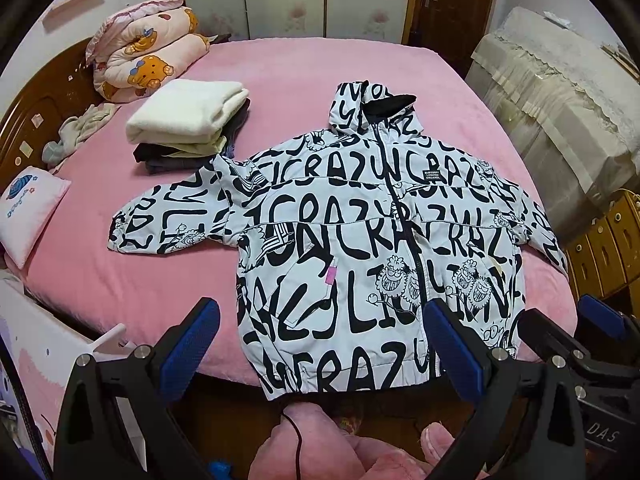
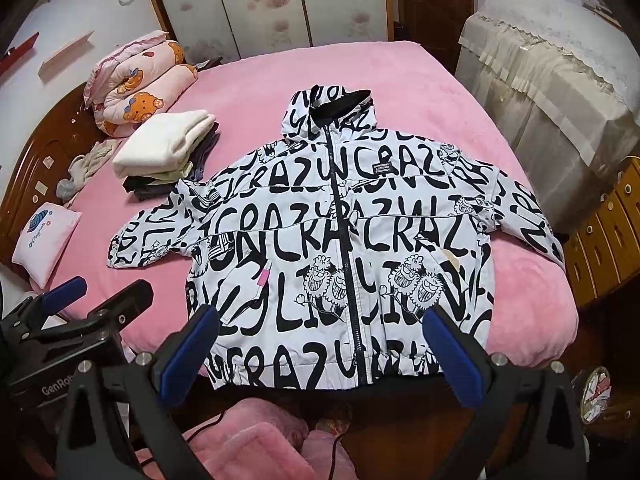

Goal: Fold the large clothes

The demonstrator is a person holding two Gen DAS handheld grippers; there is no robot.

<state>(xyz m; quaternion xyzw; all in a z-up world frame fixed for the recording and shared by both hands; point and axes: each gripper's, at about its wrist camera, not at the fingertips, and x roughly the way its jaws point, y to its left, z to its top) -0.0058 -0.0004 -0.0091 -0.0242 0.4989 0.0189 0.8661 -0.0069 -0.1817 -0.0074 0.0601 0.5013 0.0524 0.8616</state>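
The white jacket [image 2: 340,248] with black lettering lies flat, zipped, sleeves spread, on the pink bed [image 2: 248,80]. The left gripper [image 1: 320,344] and right gripper [image 2: 320,344] hover at its near hem, jaws wide apart, holding nothing.

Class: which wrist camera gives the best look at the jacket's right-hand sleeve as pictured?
The right wrist view: the sleeve lies clear on the pink bed, printed letters readable down to the cuff. In the left wrist view the same sleeve is squeezed toward the fisheye edge and appears narrower.
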